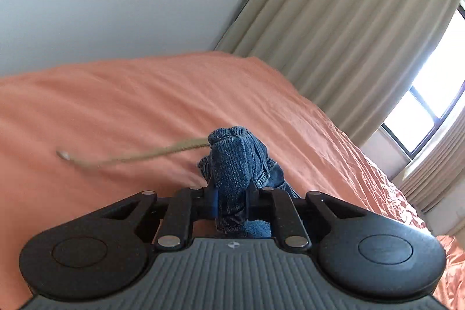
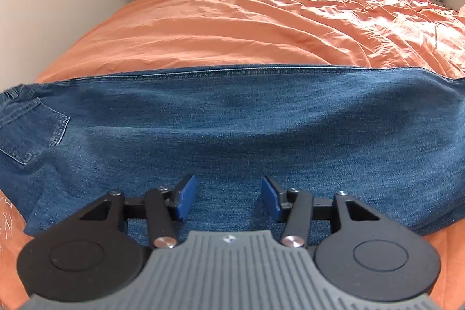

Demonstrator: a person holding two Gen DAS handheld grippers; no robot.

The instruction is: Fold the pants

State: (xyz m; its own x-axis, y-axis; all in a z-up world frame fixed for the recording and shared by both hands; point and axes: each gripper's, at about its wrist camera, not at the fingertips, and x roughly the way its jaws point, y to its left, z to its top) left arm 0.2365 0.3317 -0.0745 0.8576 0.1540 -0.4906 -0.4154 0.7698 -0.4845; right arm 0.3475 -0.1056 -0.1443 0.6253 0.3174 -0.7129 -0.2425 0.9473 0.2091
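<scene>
Pants [image 2: 232,118]: flat across bed [image 2: 232,28] near edge, ready for folding | left claw [image 1: 231,193]: clamped on bunched denim, to lift | right claw [image 2: 229,199]: apart over leg, nothing gripped

Blue denim pants [image 2: 232,121] on plain orange bedspread [image 2: 247,19].

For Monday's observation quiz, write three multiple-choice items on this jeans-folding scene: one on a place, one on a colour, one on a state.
1. Where do the jeans lie?
A. on a bed
B. on a chair
C. on the floor

2. What colour is the sheet?
A. white
B. orange
C. green

3. How stand the left gripper's jaws?
A. wide open, empty
B. shut on denim
C. shut on the curtain

Answers:
1. A, denim spreads over the bed.
2. B, orange surrounds the jeans.
3. B, a denim bunch sits pinched between them.
</scene>
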